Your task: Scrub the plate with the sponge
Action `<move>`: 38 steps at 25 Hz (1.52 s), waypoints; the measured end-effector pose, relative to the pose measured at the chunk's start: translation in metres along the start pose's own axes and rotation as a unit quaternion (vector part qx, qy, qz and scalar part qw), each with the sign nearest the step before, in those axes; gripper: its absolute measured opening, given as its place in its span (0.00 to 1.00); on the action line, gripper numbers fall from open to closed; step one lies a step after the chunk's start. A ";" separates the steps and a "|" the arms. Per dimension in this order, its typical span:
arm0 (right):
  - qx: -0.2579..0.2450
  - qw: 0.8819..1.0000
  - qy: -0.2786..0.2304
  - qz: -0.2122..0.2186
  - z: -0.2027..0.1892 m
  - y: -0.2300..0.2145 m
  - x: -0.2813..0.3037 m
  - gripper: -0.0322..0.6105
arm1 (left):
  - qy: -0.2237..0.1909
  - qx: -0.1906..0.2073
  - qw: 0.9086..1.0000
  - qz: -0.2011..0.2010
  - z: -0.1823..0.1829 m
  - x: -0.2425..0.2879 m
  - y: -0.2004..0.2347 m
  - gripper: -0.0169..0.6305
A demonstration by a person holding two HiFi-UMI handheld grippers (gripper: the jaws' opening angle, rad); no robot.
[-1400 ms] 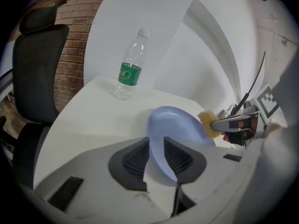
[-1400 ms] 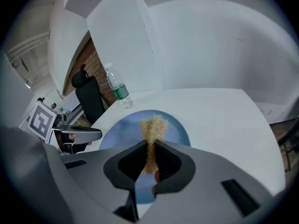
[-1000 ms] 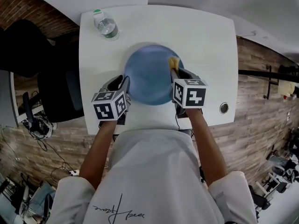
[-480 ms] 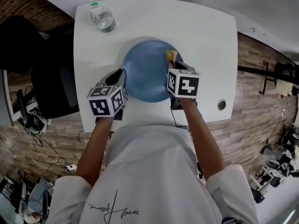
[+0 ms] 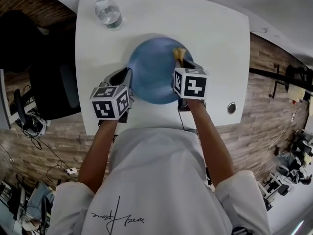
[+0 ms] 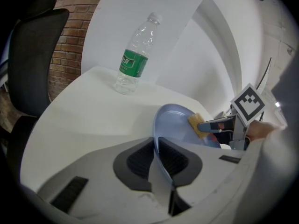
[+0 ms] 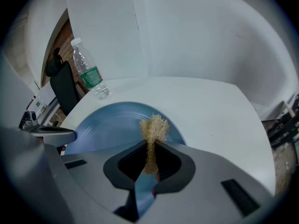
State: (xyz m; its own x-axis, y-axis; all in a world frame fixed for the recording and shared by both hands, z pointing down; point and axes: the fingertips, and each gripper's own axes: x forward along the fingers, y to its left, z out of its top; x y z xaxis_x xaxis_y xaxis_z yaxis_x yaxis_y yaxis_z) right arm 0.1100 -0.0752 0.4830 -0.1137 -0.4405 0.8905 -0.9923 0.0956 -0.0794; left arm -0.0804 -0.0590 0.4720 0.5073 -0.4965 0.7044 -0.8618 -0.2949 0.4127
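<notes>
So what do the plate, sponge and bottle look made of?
The plate: smooth blue, thin rim, faint sheen; plastic or glazed ceramic, can't tell. The sponge: tan, frayed open fibres, loofah-like. The bottle: clear ribbed plastic, green label and cap.

Bright, even overhead light; white table (image 7: 210, 111) beyond right gripper (image 7: 150, 154) near washed out. Table dimmer, greyer left of left gripper (image 6: 158, 164). Heavy fisheye bend, dark vignetted corners in both gripper views. Gripper bodies nearest lens soft, possibly defocus.
</notes>
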 end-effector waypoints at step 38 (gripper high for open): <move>-0.040 0.999 0.000 0.017 0.030 0.028 0.017 0.11 | 0.002 -0.009 1.000 -0.010 0.000 -0.001 0.000 0.08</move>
State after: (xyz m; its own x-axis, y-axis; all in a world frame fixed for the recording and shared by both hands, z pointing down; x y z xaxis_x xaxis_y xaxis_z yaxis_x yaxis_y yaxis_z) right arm 0.0791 -0.1069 0.4819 -0.1476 -0.4354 0.8881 -0.9807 0.1811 -0.0743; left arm -0.0811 -0.0587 0.4712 0.5237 -0.4869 0.6991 -0.8519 -0.2894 0.4365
